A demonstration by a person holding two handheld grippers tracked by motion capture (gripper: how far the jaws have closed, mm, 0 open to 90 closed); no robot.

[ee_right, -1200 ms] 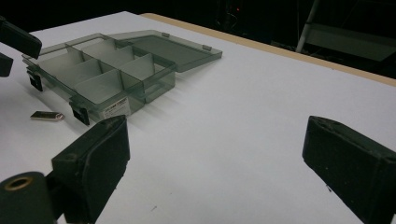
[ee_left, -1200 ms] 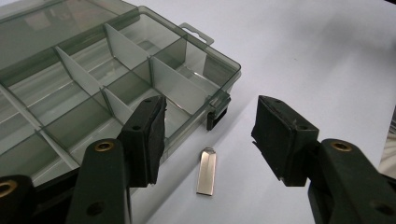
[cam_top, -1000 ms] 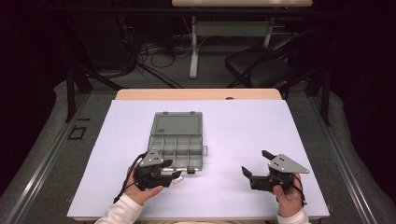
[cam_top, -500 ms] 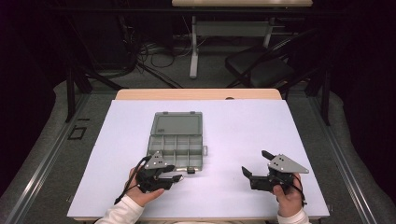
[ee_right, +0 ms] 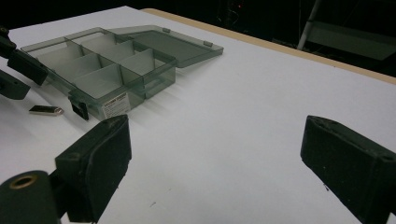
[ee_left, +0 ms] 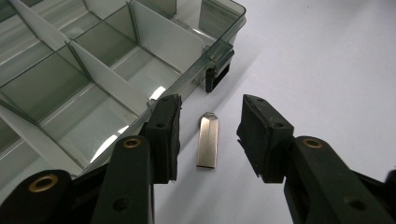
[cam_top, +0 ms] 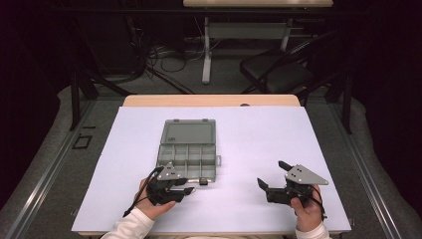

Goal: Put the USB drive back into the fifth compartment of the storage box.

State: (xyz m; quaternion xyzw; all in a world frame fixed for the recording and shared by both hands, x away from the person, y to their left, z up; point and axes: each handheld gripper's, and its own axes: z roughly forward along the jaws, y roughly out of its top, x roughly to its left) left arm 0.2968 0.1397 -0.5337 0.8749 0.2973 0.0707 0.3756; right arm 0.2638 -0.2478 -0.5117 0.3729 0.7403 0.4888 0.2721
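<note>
A small silver metal USB stick [ee_left: 208, 140] lies flat on the white table, just in front of the open grey compartment box [ee_left: 93, 70]. My left gripper [ee_left: 208, 128] is open, one jaw on each side of the stick and touching nothing. In the high view the left gripper [cam_top: 188, 186] sits at the front edge of the box [cam_top: 189, 149]. My right gripper [cam_top: 271, 174] rests open and empty to the right. From the right gripper [ee_right: 219, 154] view, the stick [ee_right: 45, 110] lies beside the box [ee_right: 107, 60].
The box's clear lid [cam_top: 190, 132] lies folded back flat behind the compartments. A black latch [ee_left: 217, 77] hangs on the box's front wall near the stick. The white table top [cam_top: 259, 139] stretches to the right of the box. A chair [cam_top: 278, 74] stands beyond the table.
My left gripper has shifted slightly at the box's front edge. The right gripper has stayed where it was.
</note>
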